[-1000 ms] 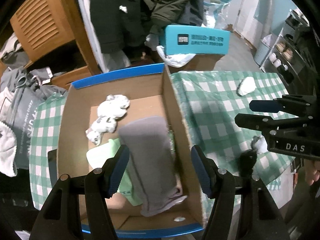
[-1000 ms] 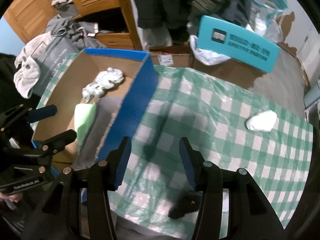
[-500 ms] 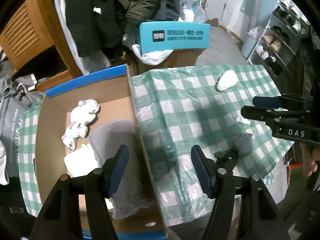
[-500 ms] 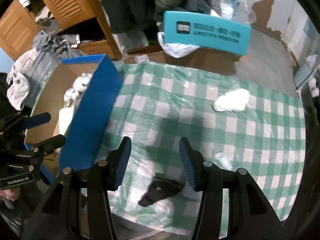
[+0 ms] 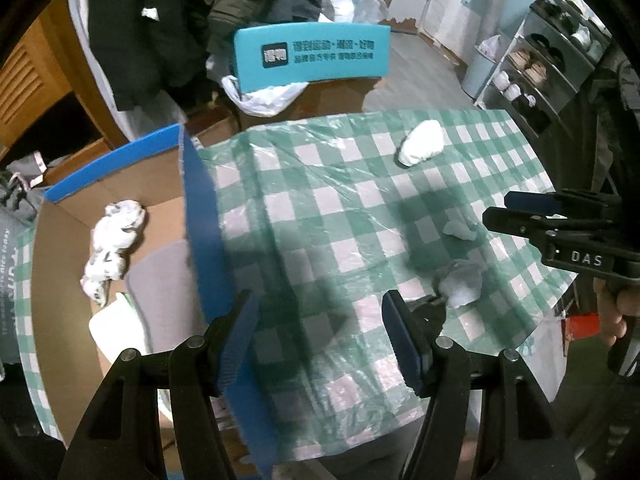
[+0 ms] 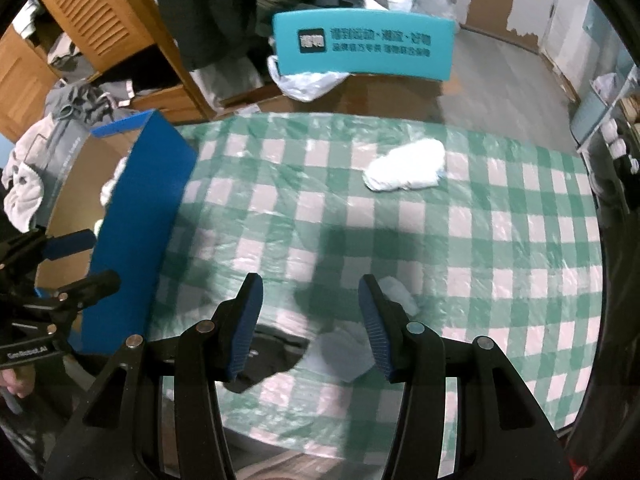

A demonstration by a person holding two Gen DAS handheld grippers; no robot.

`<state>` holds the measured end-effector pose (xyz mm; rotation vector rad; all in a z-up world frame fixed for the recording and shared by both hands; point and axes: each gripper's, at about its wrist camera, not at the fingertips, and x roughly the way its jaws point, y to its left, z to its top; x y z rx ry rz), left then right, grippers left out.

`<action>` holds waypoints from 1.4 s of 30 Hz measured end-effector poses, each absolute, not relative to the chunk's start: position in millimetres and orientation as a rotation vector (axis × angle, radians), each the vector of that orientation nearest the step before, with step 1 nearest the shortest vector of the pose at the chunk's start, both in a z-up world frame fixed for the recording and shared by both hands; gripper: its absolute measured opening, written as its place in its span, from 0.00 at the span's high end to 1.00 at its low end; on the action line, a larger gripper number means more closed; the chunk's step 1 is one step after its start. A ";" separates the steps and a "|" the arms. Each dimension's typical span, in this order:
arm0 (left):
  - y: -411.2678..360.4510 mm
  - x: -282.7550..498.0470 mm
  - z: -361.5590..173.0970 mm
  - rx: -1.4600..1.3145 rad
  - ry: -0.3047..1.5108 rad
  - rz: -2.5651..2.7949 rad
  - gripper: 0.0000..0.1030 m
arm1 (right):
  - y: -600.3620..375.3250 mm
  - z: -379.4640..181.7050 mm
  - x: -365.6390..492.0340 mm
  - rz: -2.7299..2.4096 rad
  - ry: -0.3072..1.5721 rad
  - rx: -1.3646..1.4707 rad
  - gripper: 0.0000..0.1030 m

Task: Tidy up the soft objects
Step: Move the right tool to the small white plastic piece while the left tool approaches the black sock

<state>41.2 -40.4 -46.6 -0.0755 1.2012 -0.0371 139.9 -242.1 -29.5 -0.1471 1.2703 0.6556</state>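
Both sets of tongs, the left tongs and the right tongs, hang spread and empty above the green-checked table. A white bundle lies toward the table's far side, small crumpled pieces near its front edge. Patterned socks and a grey cloth lie inside the blue-edged cardboard box at the left.

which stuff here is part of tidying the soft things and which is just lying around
Part of the job:
- cardboard box
- white rolled cloth on the table
- pale grey cloth near the right gripper
- small white scrap
- black item

Lying about:
- teal chair back
- hanging coats
- shoe rack
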 end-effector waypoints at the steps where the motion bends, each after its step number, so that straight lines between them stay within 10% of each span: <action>1: -43.1 43.4 -49.4 -0.073 1.208 -0.041 0.36 | -244.7 -33.9 142.3 0.649 1.277 -0.146 0.52; 42: -77.9 92.5 -136.2 -0.107 1.383 -0.087 0.36 | -257.3 -152.9 175.8 0.601 1.402 -0.342 0.55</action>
